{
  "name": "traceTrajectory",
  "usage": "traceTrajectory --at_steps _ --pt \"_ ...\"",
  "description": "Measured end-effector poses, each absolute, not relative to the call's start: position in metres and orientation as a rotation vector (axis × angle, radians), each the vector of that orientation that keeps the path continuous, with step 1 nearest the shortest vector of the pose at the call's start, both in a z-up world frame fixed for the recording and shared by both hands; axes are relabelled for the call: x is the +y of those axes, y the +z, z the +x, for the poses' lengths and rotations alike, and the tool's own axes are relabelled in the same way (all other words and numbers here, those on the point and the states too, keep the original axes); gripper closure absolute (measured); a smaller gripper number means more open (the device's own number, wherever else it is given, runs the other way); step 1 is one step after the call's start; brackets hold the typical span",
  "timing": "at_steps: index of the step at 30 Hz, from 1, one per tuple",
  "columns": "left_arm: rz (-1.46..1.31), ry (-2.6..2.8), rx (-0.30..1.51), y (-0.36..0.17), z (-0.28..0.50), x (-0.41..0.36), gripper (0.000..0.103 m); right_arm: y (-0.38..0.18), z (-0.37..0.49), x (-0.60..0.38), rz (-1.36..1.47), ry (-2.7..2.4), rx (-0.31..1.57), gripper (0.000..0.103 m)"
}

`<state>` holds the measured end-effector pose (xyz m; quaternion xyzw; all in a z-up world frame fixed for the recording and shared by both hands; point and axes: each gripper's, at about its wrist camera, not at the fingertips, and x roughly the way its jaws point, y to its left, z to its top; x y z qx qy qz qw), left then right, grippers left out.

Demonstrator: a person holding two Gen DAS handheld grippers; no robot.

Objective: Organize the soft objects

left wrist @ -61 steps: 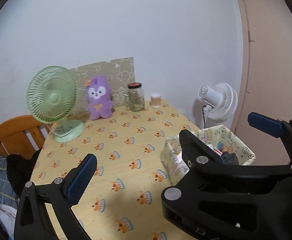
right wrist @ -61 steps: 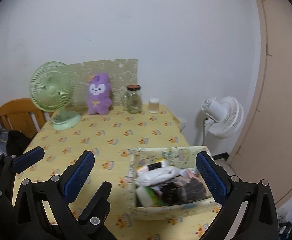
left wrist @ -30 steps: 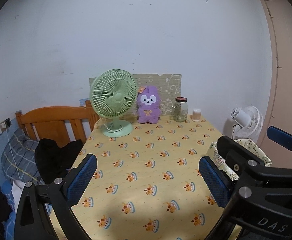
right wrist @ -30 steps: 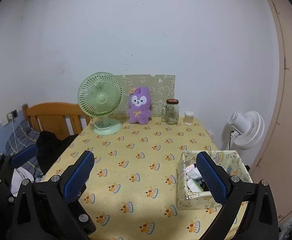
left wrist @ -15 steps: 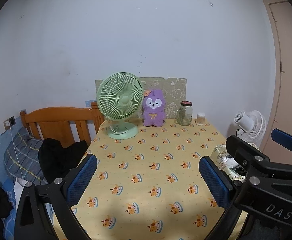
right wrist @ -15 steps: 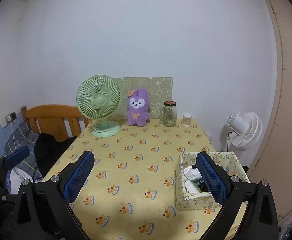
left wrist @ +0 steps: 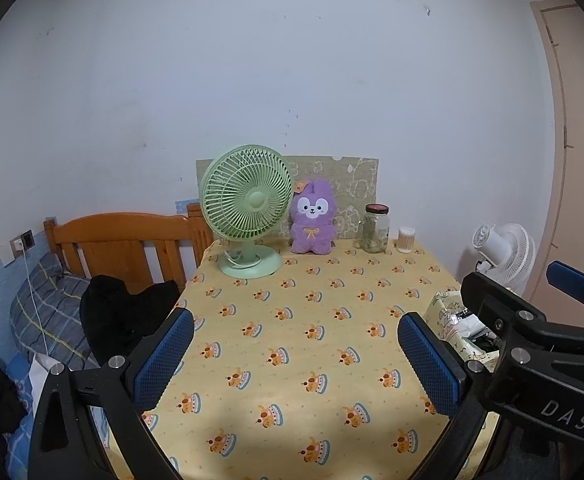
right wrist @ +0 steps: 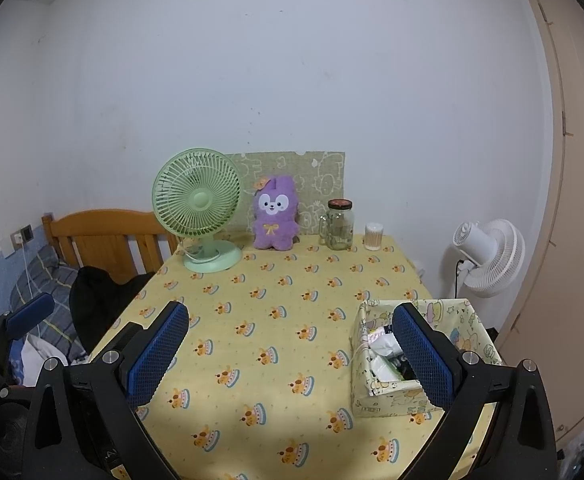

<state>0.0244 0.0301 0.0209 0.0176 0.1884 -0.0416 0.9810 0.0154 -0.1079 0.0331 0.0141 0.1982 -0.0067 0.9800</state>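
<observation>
Both grippers hang above the near edge of the table (right wrist: 276, 344), over its yellow cloth printed with little cakes. The left gripper (left wrist: 295, 364) has its blue-padded fingers (left wrist: 160, 360) spread wide with nothing between them. The right gripper (right wrist: 288, 352) is the same story, fingers (right wrist: 421, 356) splayed apart and holding nothing.

Out at 12 o'clock, against the wall, sits the purple plush bunny (right wrist: 274, 214), upright, facing the cameras, a yellow bow on its chest and an orange flower on one ear. It leans in front of a beige patterned board (right wrist: 315, 176). Just at its 9 o'clock stands the green desk fan (right wrist: 198, 210), grille facing forward, its round base on the cloth. At the bunny's 3 o'clock there's a glass jar (right wrist: 339, 226) with a dark lid, and just beyond that a small cotton-swab tub (right wrist: 373, 236).

Down at 4 o'clock in the right wrist view, the patterned fabric storage box (right wrist: 463, 320) sits on the table's right edge, well apart from the bunny. White and dark soft items are bundled inside; what each one is cannot be made out. The right gripper's right finger overlaps the box in that view.

Off the table at 2 o'clock, a white floor fan (right wrist: 487, 256) stands by the door. At 9 o'clock, a wooden bed headboard (left wrist: 128, 236), with dark clothing (left wrist: 120, 312) draped below it.
</observation>
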Motion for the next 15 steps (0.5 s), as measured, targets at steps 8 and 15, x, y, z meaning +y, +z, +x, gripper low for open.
traceTrajectory --at_steps 8,15 --pt "0.045 -0.073 0.379 0.0205 0.0249 0.0309 0.000 0.0327 0.0144 -0.1089 0.037 -0.031 0.395 0.000" --pt "0.043 -0.078 0.400 0.0169 0.0297 0.0313 0.000 0.0279 0.0173 -0.1097 0.044 -0.033 0.409 0.000"
